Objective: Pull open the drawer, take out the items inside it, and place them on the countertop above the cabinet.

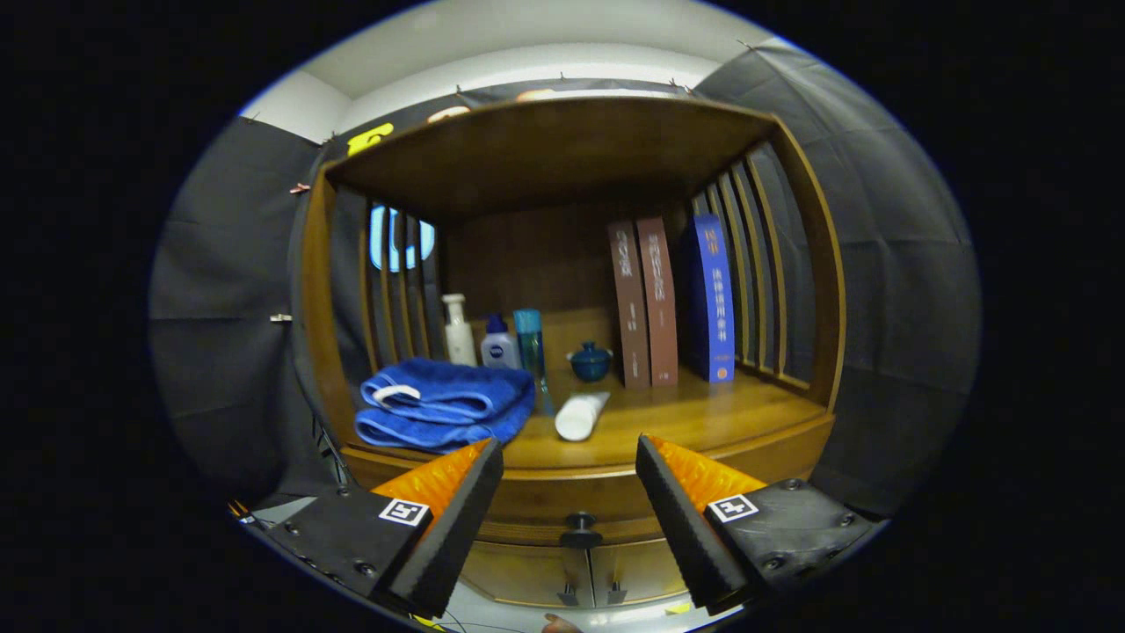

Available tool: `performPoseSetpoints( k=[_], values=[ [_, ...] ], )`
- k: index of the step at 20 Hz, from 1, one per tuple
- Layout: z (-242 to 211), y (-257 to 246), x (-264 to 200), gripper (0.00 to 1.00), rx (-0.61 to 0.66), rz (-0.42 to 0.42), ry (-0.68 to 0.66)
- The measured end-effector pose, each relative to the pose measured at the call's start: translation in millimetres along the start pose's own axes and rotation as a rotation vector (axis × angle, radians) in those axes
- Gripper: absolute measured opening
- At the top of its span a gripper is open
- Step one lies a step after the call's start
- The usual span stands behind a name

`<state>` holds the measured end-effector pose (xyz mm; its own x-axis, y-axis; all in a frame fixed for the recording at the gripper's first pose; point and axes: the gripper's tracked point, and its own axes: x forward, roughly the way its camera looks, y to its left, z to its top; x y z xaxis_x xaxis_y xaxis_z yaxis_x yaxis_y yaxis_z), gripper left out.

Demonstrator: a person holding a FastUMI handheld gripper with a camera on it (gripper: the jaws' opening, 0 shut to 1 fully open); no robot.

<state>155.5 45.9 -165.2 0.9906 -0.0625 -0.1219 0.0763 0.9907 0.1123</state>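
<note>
The claw [569, 492] is held released, nothing between its fingers. The drawer [562, 503] is seen closed just ahead, under the counter's [703, 422] front edge, its dark knob [580, 530] centred between the fingertips. The knob is judged small, rigid and possibly slippery, best pinched squarely across its stem. A towel [444, 404] and tube [580, 415] are laid near the counter's front edge.
</note>
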Motion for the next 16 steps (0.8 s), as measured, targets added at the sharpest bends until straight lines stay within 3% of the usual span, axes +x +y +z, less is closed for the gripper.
performPoseSetpoints(
  k=[7, 9, 16],
  values=[
    [101.5, 24.6, -62.1, 0.99, -0.093, 0.026, -0.096],
    [116.9, 23.9, -80.3, 0.99, -0.098, 0.006, -0.098],
    [132.2, 34.7, -117.1, 0.99, -0.059, 0.052, -0.082]
  ],
)
